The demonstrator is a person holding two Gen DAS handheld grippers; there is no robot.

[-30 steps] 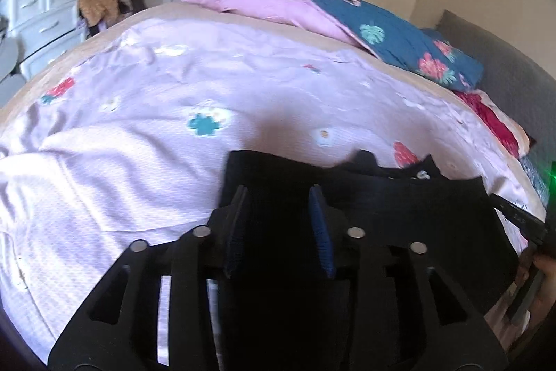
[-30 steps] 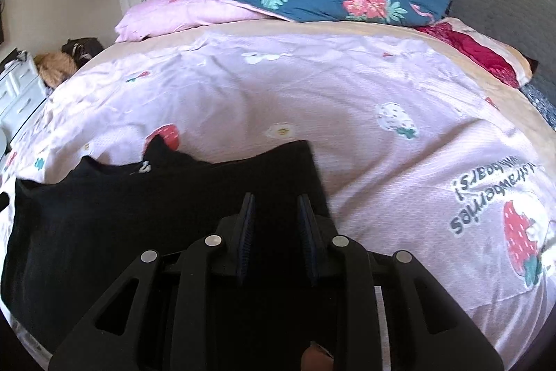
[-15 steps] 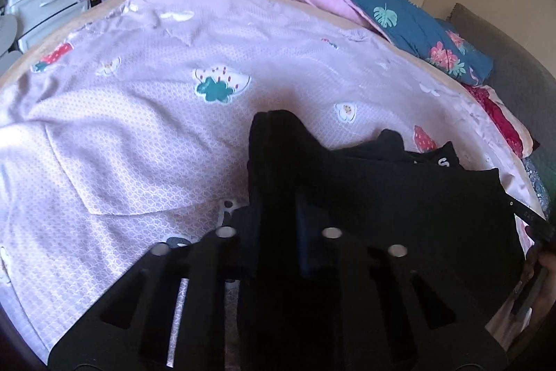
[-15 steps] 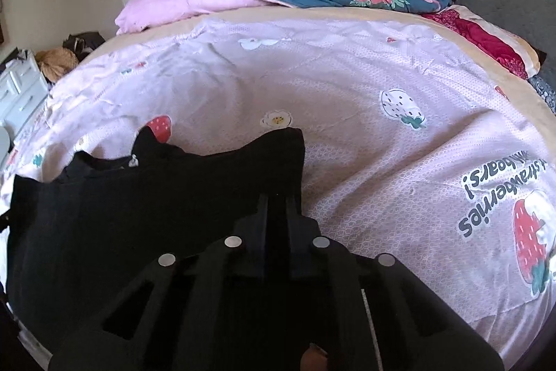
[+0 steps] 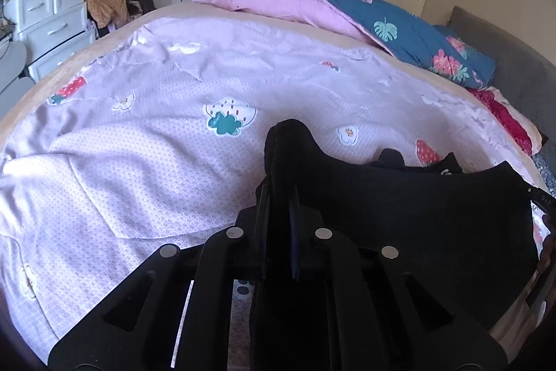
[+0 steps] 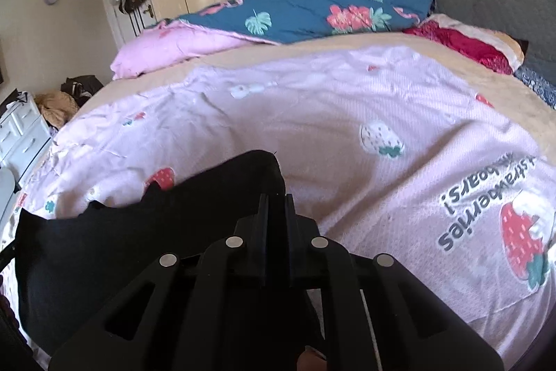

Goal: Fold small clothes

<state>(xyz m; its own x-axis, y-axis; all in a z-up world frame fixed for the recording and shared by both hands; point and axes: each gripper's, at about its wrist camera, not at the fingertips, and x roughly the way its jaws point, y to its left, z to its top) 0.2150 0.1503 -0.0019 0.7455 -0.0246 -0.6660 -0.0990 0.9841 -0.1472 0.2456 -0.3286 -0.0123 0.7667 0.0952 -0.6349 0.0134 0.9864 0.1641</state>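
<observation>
We see the left gripper (image 5: 279,193) and right gripper (image 6: 276,200) each clenched on the black garment (image 5: 417,214), lower centre.

Black garment (image 5: 417,214), corners pinched

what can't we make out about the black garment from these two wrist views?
- Left wrist: the black garment's near hem, hidden under the left gripper.
- Right wrist: its near edge, covered by the right gripper; its left end runs off frame.
- Both: garment type and the small white mark, too dark, too small.
</observation>
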